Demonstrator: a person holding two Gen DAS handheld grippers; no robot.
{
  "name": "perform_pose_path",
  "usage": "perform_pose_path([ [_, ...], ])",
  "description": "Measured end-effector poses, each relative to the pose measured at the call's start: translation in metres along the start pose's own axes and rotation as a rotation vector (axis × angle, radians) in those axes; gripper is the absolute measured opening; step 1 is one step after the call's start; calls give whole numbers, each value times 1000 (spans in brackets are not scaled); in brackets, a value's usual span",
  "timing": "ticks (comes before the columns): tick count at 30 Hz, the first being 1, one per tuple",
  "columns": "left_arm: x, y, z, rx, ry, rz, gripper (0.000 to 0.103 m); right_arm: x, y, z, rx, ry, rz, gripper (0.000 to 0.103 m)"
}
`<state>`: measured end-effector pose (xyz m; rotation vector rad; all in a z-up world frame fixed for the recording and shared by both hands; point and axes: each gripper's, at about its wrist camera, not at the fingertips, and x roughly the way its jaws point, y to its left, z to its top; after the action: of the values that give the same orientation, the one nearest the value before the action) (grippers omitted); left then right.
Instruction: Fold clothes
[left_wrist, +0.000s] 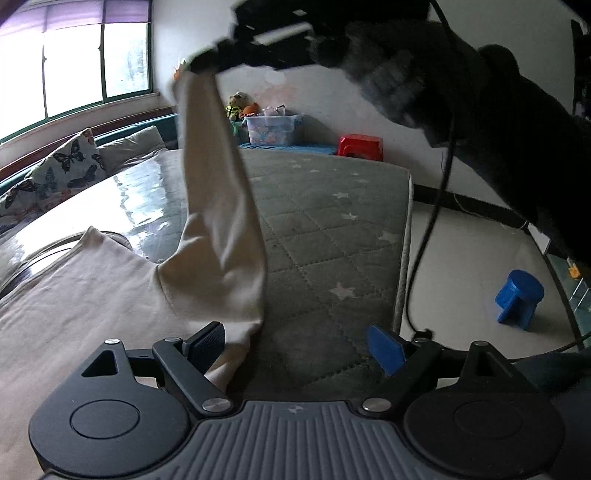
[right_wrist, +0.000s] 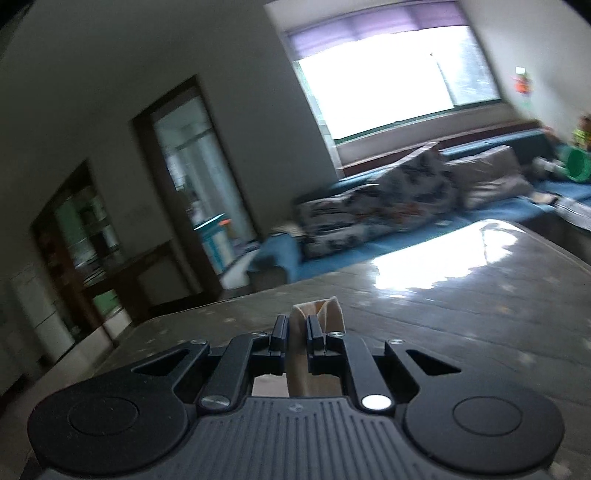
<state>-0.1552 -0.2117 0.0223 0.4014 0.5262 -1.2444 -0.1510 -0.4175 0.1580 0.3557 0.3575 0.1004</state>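
Left wrist view: your left gripper (left_wrist: 295, 345) sat with its jaws wide apart, holding nothing, low over the quilted mattress (left_wrist: 332, 236). The cream garment (left_wrist: 85, 295) lay spread on the mattress at left, its sleeve (left_wrist: 218, 192) pulled upward to your right gripper (left_wrist: 207, 61), blurred overhead. A blue stool (left_wrist: 519, 297) stood on the floor.

Right wrist view: your right gripper (right_wrist: 295, 334) was clamped on the sleeve's cuff (right_wrist: 321, 314), raised above the mattress (right_wrist: 461, 302). The window (right_wrist: 380, 85) was blurred behind.
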Motion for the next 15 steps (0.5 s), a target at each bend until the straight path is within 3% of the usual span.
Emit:
perform_pose_path([
  [7,-55,22,-11,-51,-91,101,91,40,70,3,-140,84,154,9],
  [15,-103,56,-40,-182,-116,269,91,79,146,-34,-214,219,317,9],
])
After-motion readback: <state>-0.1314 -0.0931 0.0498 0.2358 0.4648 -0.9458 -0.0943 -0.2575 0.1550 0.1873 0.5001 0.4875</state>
